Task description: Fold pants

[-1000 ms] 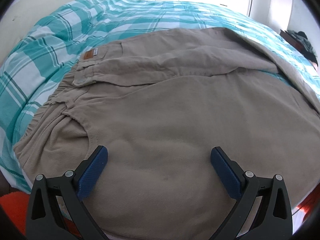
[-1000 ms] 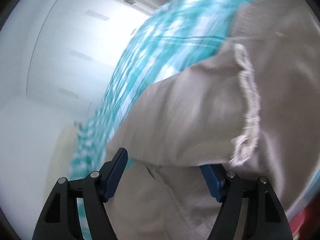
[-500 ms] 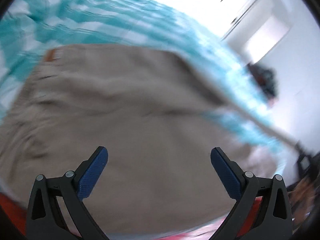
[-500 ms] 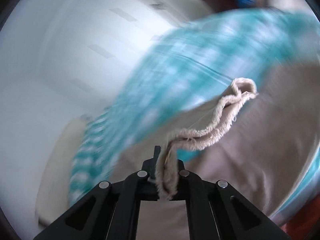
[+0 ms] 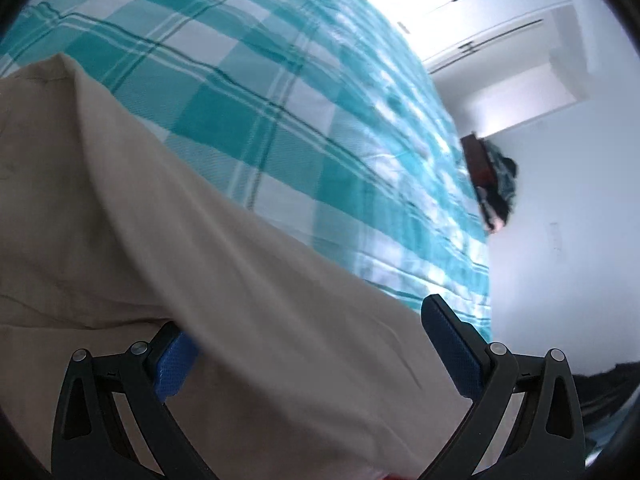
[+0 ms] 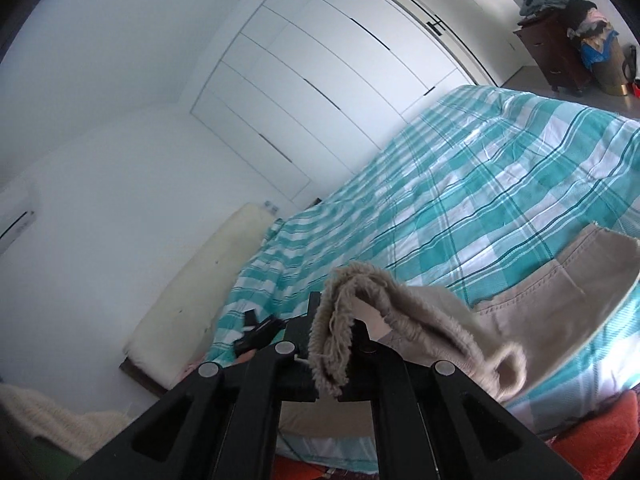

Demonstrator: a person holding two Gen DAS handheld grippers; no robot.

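Note:
Beige pants (image 5: 160, 260) lie on a bed with a teal and white checked cover (image 5: 280, 100). My left gripper (image 5: 308, 320) is open and low over one pant leg. A fold of the cloth runs between its blue pads and covers the tip of the left one. In the right wrist view my right gripper (image 6: 338, 324) is shut on the frayed hem (image 6: 400, 292) of a leg, held up above the bed. From the hem the leg hangs down to the rest of the pants (image 6: 580, 280) at the right.
White wardrobe doors (image 6: 340, 60) stand beyond the bed. A dark dresser (image 6: 556, 56) piled with clothes is at the far right corner. A cream cushion (image 6: 200, 288) lines the bed's head. Something orange (image 6: 600, 440) lies below the bed's near edge.
My right gripper closed on the frayed hem and rose with it, rolling as it went. My left gripper swung right along the pants and rolled, and cloth now lies over its left pad.

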